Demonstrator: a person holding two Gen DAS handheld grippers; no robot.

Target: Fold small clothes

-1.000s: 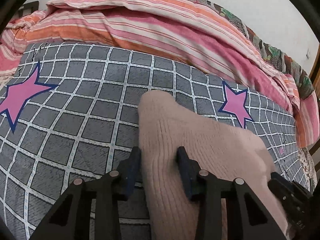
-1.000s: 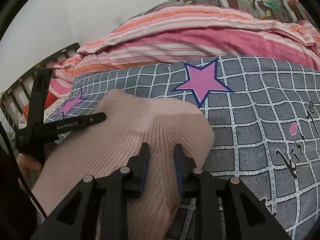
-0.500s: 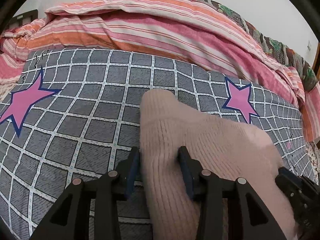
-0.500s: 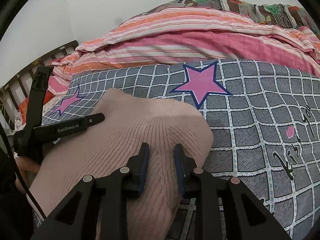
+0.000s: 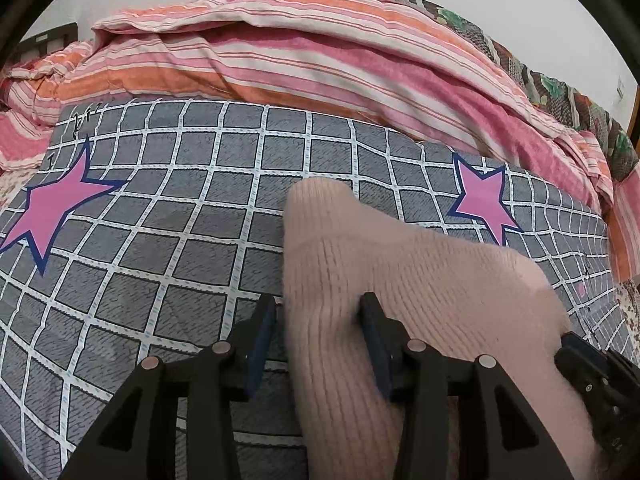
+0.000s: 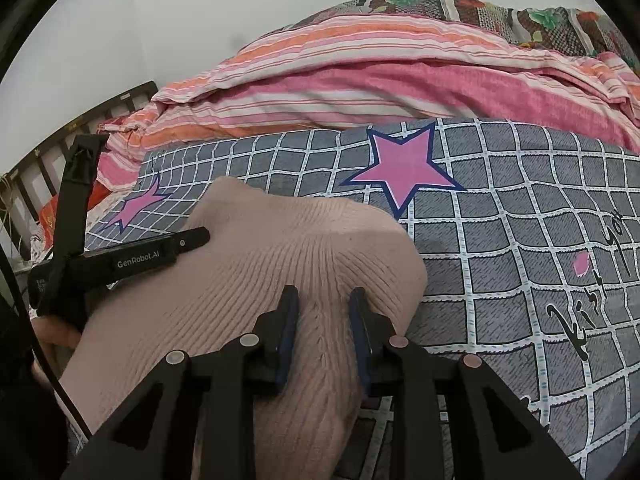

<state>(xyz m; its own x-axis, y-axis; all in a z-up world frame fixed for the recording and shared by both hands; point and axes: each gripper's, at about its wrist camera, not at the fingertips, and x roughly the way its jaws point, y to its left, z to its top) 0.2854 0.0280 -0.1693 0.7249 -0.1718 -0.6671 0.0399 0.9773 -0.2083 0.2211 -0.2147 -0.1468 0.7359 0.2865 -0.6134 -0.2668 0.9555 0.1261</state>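
Left gripper (image 5: 318, 336) has just been opening, pink knit garment (image 5: 420, 280) between its jaws; right gripper (image 6: 324, 332) pinches it. Only the right view shows black lettering (image 6: 584, 300).

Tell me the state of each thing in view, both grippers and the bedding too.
left gripper: open, jaws just been opening, pink knit garment between them, one pad clear of it.
right gripper: shut on a bunched ridge of the pink knit garment.
pink knit garment: rumpled, lying on the checked sheet.
striped quilt: heaped behind the checked sheet.
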